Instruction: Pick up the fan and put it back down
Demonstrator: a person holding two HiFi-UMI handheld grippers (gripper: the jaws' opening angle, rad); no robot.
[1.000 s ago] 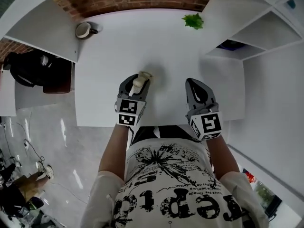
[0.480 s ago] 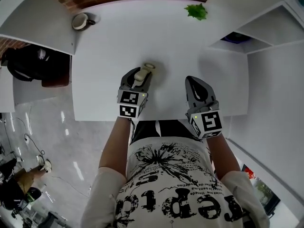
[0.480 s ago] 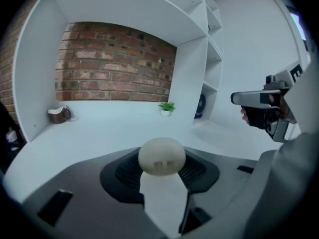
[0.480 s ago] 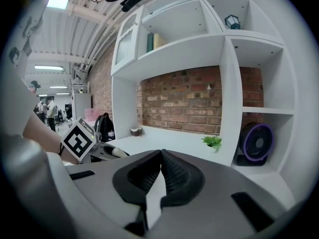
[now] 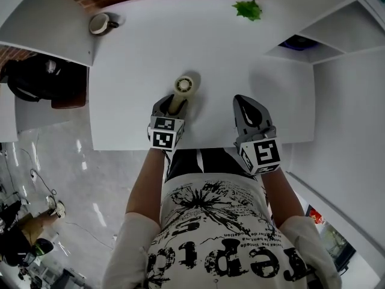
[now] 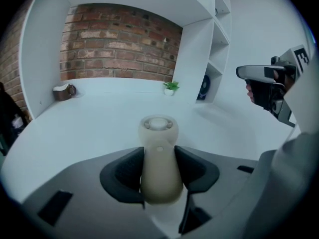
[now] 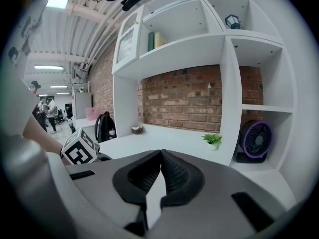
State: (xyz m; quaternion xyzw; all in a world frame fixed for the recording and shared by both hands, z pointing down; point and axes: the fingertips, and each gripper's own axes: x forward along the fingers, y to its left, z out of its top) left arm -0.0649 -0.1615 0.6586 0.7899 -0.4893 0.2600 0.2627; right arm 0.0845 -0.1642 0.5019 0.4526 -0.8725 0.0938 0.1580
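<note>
A small beige handheld fan (image 5: 184, 85) is over the white table (image 5: 138, 59), its round head pointing away from me. My left gripper (image 5: 174, 102) is shut on its handle. In the left gripper view the dark pads press both sides of the beige handle (image 6: 159, 176), with the fan's head (image 6: 158, 125) sticking out beyond them. I cannot tell whether the fan touches the tabletop. My right gripper (image 5: 244, 102) hovers over the table's near edge to the right, shut with nothing in it; its pads meet at the tips (image 7: 161, 153).
A cup (image 5: 100, 23) stands at the table's far left corner and a small green plant (image 5: 247, 9) at the far right. A purple desk fan (image 7: 256, 139) sits in the shelf cubby on the right. A dark backpack (image 5: 36, 83) lies left of the table.
My left gripper has sunk toward the table and tipped forward with the fan, so the fan's head now lies farther out over the tabletop. The right gripper has barely moved.
</note>
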